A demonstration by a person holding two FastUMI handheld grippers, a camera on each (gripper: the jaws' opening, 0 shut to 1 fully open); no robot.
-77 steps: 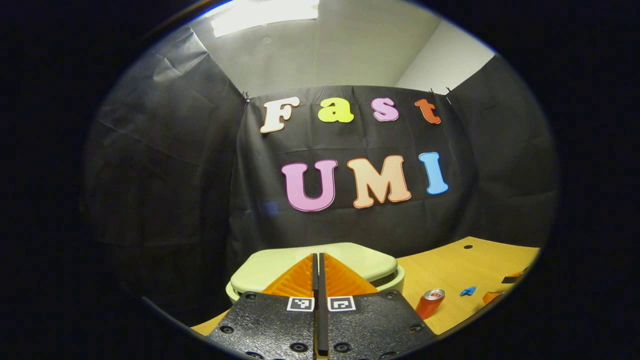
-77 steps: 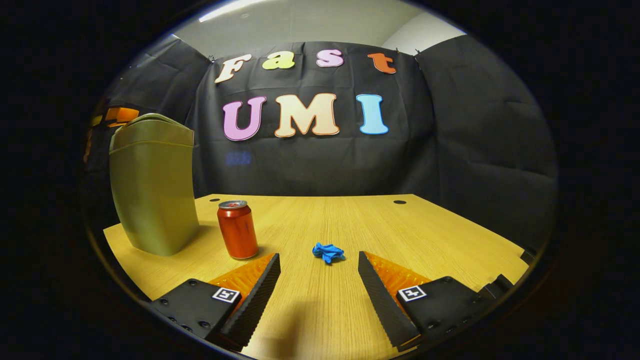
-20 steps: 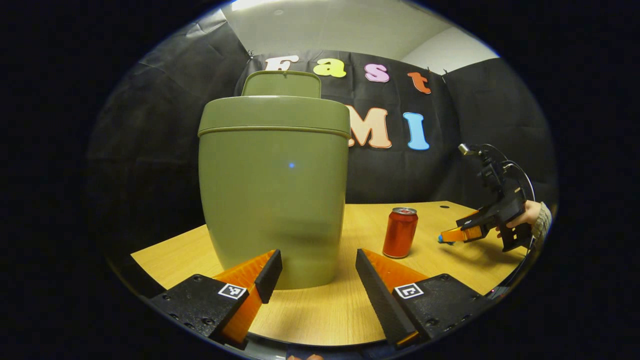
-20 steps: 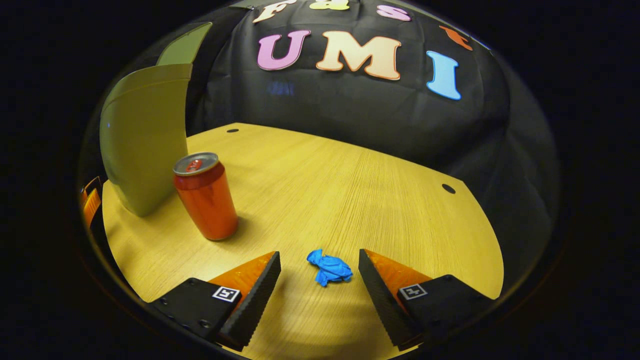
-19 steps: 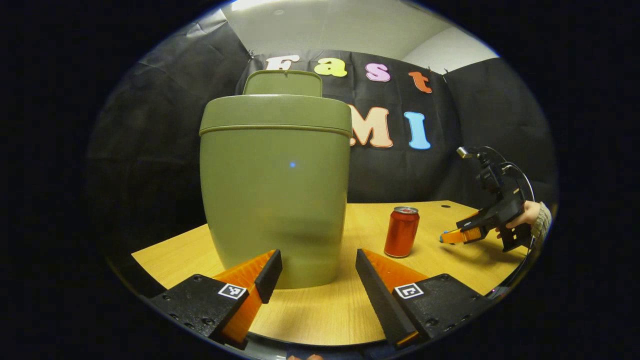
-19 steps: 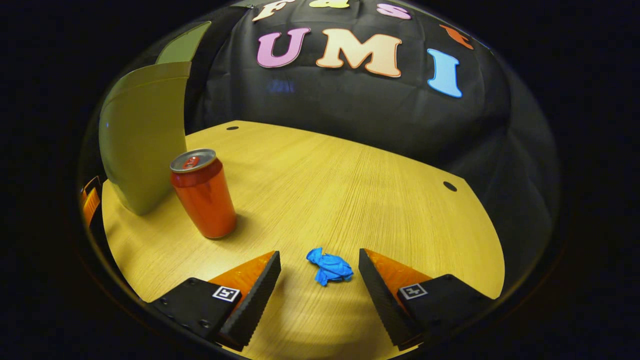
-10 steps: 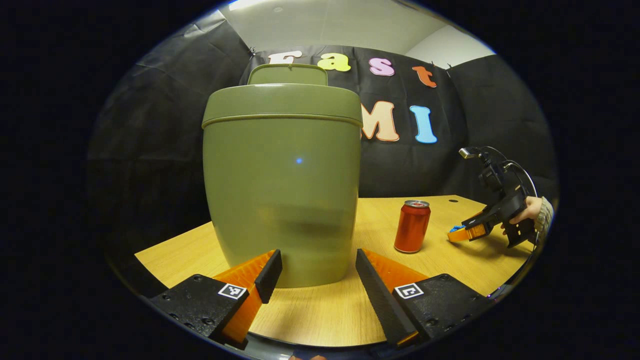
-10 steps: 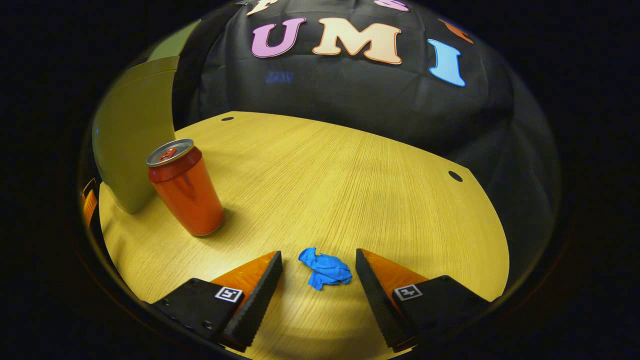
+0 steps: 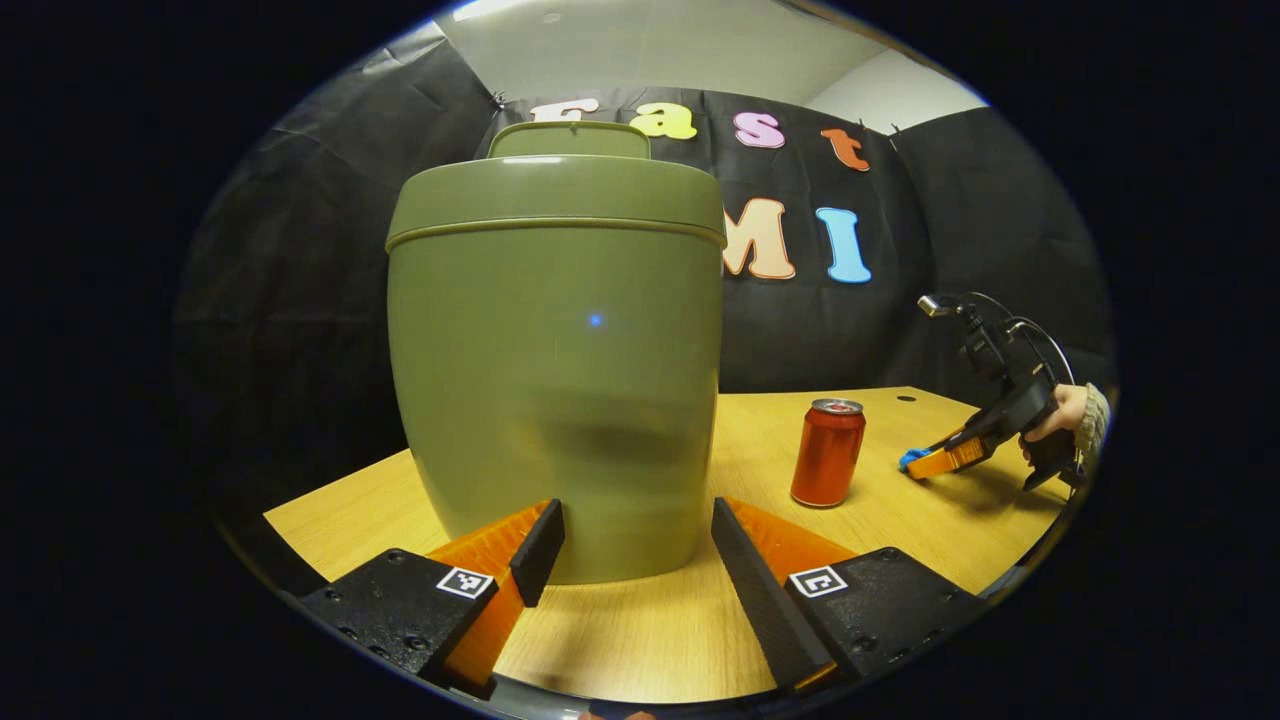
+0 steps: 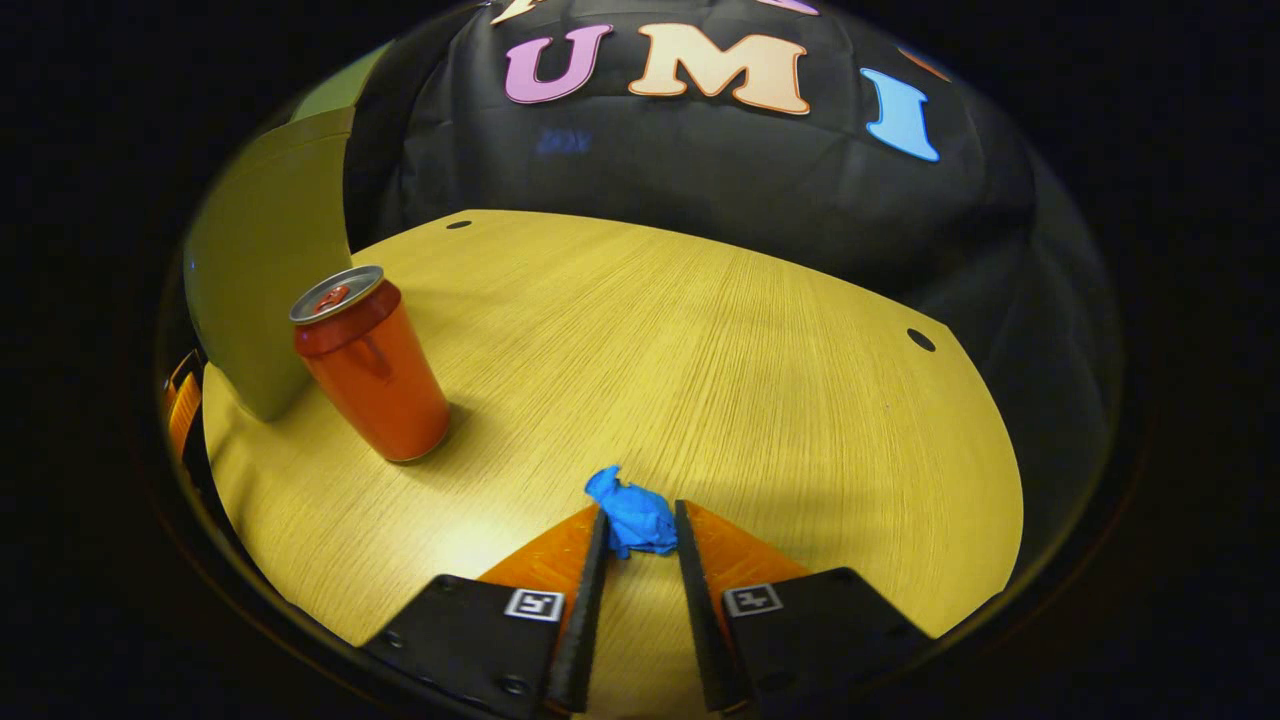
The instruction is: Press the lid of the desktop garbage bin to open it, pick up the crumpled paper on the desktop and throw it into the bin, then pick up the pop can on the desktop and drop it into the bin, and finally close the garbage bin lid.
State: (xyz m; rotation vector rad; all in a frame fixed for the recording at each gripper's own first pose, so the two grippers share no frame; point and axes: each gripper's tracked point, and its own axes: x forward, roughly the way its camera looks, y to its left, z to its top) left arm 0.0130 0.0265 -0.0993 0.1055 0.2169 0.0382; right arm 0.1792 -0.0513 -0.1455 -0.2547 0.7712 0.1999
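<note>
Paper (image 10: pixel 634 519), crumpled, sits pinched between the right hand-held gripper (image 10: pixel 640 545) fingers; lift straight, clearing the can (image 10: pixel 370 365). Left hand-held gripper (image 9: pixel 632 545) hangs wide, empty, before the bin (image 9: pixel 555 360).

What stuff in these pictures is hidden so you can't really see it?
- Inside of the green bin, left gripper view: its own wall and rim hide it.
- The bin in the right gripper view: cut off by the picture's edge.
- Blue crumpled paper, right gripper view: its near part sits between the right hand-held gripper's fingers.
- Same paper, left gripper view: too small to make out.
</note>
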